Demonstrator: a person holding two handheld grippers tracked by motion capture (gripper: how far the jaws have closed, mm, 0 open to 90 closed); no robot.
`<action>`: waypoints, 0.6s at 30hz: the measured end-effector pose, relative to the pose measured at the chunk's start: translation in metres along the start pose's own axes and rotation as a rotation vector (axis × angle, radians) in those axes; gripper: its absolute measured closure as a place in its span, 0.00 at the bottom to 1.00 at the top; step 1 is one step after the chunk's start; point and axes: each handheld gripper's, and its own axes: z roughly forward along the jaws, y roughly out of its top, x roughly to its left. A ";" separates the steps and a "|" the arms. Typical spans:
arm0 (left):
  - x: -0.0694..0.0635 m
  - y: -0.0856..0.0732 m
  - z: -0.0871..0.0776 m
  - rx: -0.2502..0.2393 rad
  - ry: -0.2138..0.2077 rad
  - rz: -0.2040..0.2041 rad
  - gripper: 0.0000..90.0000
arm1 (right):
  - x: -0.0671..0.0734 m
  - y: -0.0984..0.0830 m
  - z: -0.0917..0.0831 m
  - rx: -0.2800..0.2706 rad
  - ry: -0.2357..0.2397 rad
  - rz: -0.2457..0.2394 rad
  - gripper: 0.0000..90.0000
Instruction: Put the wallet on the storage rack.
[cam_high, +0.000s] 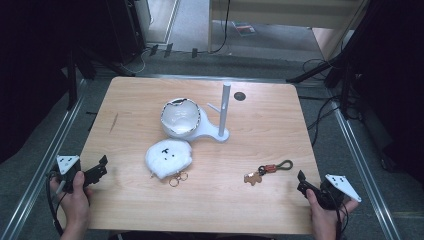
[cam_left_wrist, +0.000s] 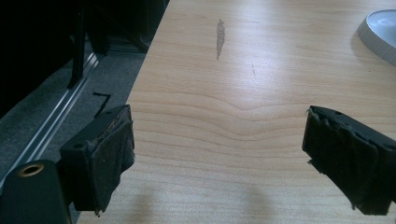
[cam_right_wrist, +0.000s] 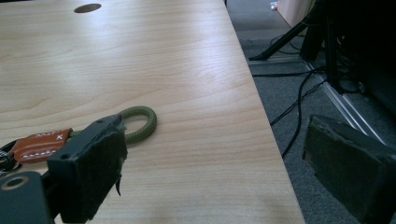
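Keychain (cam_high: 267, 171) near right claw (cam_high: 303, 182) (jaws apart)

No readable text, brand, label or number anywhere. Closest to a sign: a small stitched cross, like an "x", on the brown leather tab (cam_right_wrist: 39, 144) of the keychain beside the green cord loop (cam_right_wrist: 140, 122). Black stitched marks on the white plush pouch (cam_high: 169, 156), forming a face rather than letters. Too blurred to read: printed paper on the floor (cam_high: 244, 28) beyond the worktop (cam_high: 150, 95).
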 end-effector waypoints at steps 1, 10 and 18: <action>0.000 0.000 0.000 -0.001 0.000 0.001 0.11 | 0.000 0.001 -0.001 -0.001 0.000 -0.005 0.08; 0.000 -0.001 -0.001 -0.004 -0.008 0.003 0.11 | 0.016 0.011 -0.009 -0.003 0.020 -0.013 0.09; -0.001 0.000 -0.001 0.000 -0.007 0.007 0.11 | 0.043 0.021 -0.013 -0.014 0.078 -0.047 0.11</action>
